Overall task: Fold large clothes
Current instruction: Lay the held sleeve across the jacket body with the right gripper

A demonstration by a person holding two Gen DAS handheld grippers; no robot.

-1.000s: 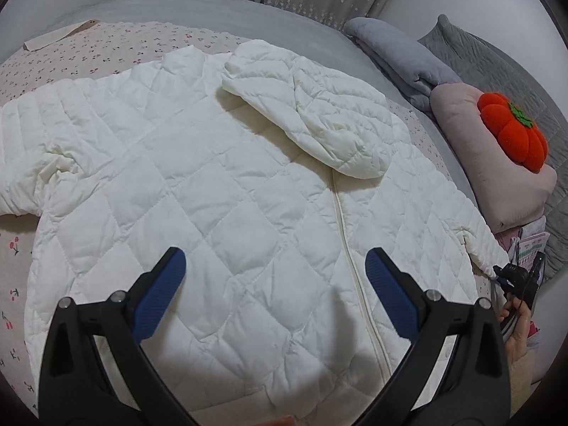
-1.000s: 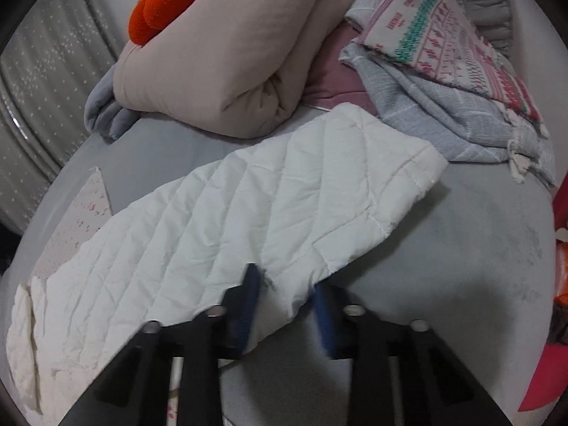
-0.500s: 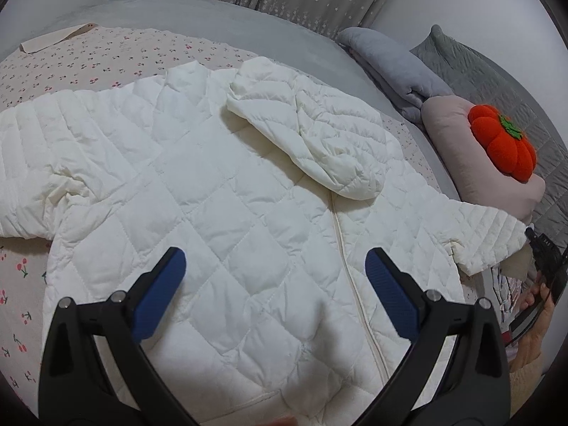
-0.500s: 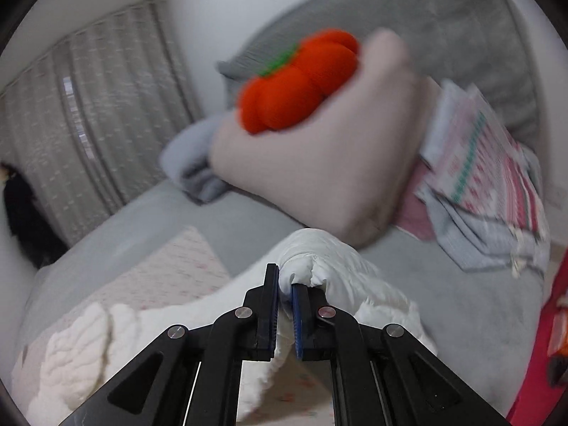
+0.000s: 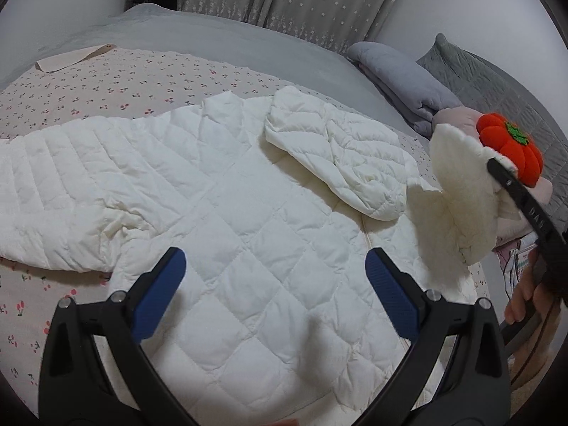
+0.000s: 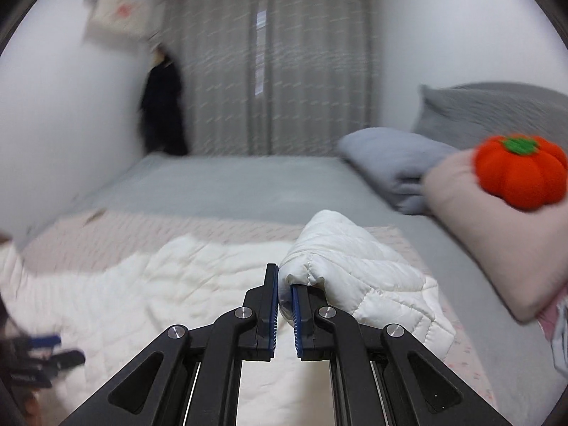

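While the white quilted jacket (image 5: 220,213) lies spread front-up across the cherry-print sheet (image 5: 106,81) on the bed, its hood folded onto the chest, you hold one sleeve (image 6: 355,266) raised off the bed. Beside that sleeve sit a pink cushion (image 6: 479,234) topped by an orange pumpkin plush (image 6: 518,174) and a folded grey blanket (image 5: 397,78). Your right gripper (image 6: 284,301) is clamped on the sleeve's cuff; your left gripper (image 5: 275,284) hovers above the jacket's lower front, fingers wide apart.
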